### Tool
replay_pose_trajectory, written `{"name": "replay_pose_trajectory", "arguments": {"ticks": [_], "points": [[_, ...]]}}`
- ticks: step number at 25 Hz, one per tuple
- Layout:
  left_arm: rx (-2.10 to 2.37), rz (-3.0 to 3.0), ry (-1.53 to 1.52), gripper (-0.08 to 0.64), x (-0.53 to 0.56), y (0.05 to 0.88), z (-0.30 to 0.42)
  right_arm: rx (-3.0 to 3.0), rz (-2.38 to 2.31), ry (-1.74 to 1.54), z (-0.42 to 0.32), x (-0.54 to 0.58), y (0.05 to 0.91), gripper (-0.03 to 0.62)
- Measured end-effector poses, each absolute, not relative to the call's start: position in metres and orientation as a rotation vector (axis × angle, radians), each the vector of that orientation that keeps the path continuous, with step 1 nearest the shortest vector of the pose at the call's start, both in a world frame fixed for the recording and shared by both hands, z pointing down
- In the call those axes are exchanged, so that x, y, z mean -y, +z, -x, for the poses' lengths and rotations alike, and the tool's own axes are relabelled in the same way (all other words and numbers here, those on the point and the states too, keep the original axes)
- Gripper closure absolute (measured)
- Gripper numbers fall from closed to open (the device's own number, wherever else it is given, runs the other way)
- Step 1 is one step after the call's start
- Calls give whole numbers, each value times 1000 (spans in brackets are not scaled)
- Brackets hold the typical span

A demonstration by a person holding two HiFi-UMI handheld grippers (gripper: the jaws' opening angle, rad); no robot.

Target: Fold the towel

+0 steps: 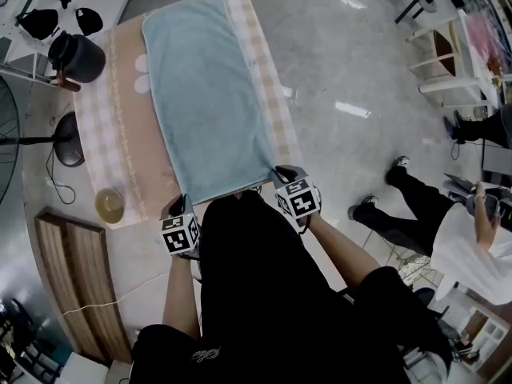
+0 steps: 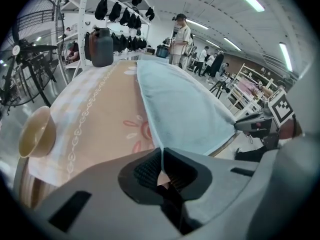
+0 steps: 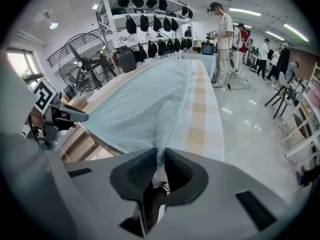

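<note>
A light blue towel [image 1: 208, 94] lies flat and lengthwise on the table, over a peach and checked tablecloth [image 1: 128, 142]. At the towel's near left corner, my left gripper [image 1: 183, 205] is shut on the towel; in the left gripper view the towel [image 2: 185, 109] narrows to an edge pinched between the closed jaws of that gripper [image 2: 161, 153]. My right gripper [image 1: 281, 173] holds the near right corner. The right gripper view shows a fold of the towel [image 3: 150, 104] caught between the pads of the right gripper [image 3: 161, 156].
A black jug [image 1: 76, 57] stands at the table's far left and a tan bowl [image 1: 110, 205] near its front left corner. A wooden bench [image 1: 76, 286] sits to my left, with a floor fan [image 1: 10, 134] beyond it. A person [image 1: 448, 230] sits at the right.
</note>
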State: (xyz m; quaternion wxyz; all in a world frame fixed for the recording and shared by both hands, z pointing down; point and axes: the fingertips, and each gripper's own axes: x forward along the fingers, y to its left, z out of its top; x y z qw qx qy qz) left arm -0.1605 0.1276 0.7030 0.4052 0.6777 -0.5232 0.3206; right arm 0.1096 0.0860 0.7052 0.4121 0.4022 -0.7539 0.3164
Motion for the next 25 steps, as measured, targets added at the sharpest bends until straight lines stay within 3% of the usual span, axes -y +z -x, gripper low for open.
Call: {"name": "replay_pose_trajectory", "arguments": {"ticks": [14,25], "points": [[1220,-1769,800,540,-162,681,168,1920,-941,811,-101,-129,678,548],[1197,-1924,650,541,-77,588,182,2051,-1075,757,-85,-82,594,554]]}}
